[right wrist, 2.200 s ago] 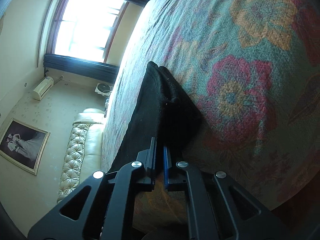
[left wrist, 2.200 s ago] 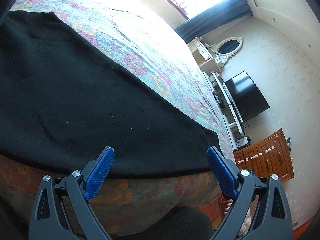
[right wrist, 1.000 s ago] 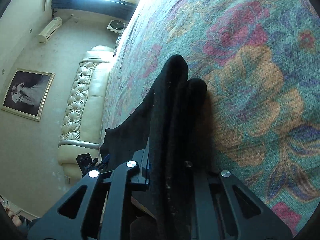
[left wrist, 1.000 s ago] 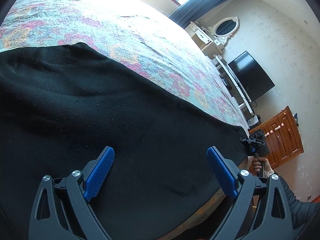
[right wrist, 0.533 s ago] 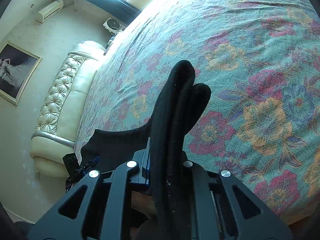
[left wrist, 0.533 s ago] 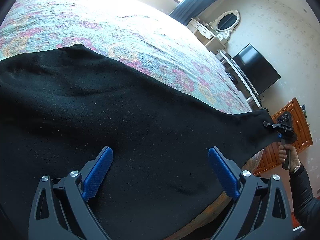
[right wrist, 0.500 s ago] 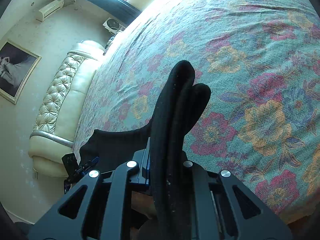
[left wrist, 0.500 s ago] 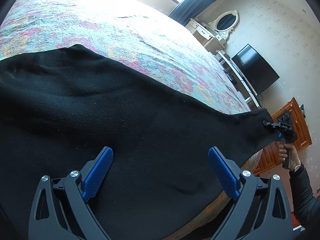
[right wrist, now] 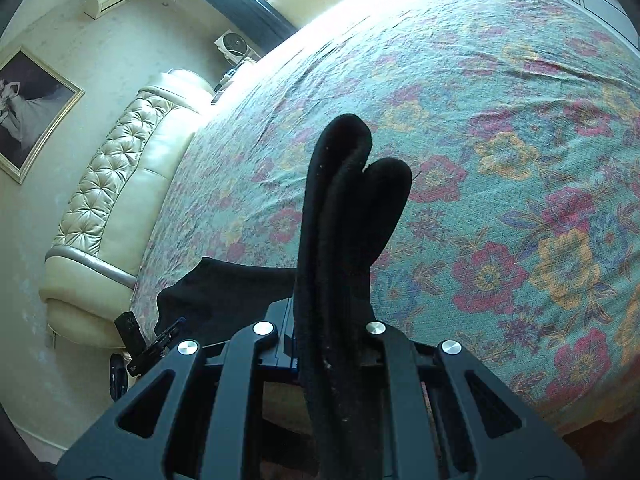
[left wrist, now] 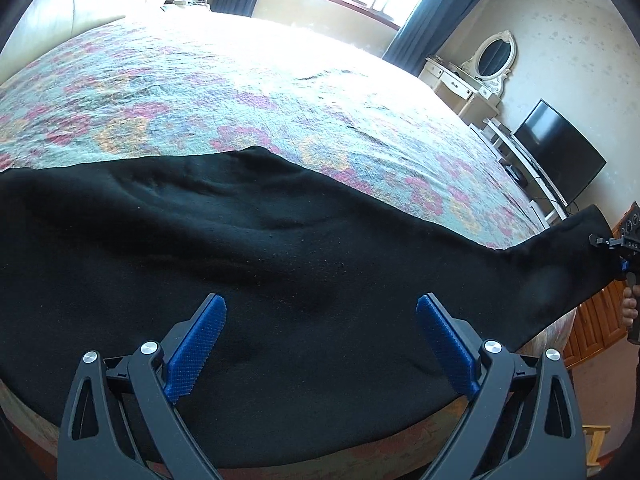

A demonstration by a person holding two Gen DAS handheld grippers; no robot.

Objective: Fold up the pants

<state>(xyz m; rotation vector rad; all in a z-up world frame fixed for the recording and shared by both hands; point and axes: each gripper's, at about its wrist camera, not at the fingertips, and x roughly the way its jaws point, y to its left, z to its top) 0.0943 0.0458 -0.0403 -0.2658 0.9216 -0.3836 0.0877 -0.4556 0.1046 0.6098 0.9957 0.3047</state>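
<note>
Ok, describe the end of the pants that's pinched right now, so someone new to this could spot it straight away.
Start at the big bed with the floral bedspread; the black pants lie spread along its near edge. Follow the fabric to the narrow end that lifts off the bed's corner near the TV. That raised end, bunched into thick folds, is clamped in the right hand-held gripper; the left hand-held gripper hangs open above flat cloth.

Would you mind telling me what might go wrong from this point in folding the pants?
Only the right hand-held gripper clamps the black pants, at one lifted end, so pulling may drag them across the floral bedspread and add wrinkles.

The left hand-held gripper hovers open and holds nothing, so the near edge could slide off the bed.

The clamped fabric looks bunched and might slip out.
</note>
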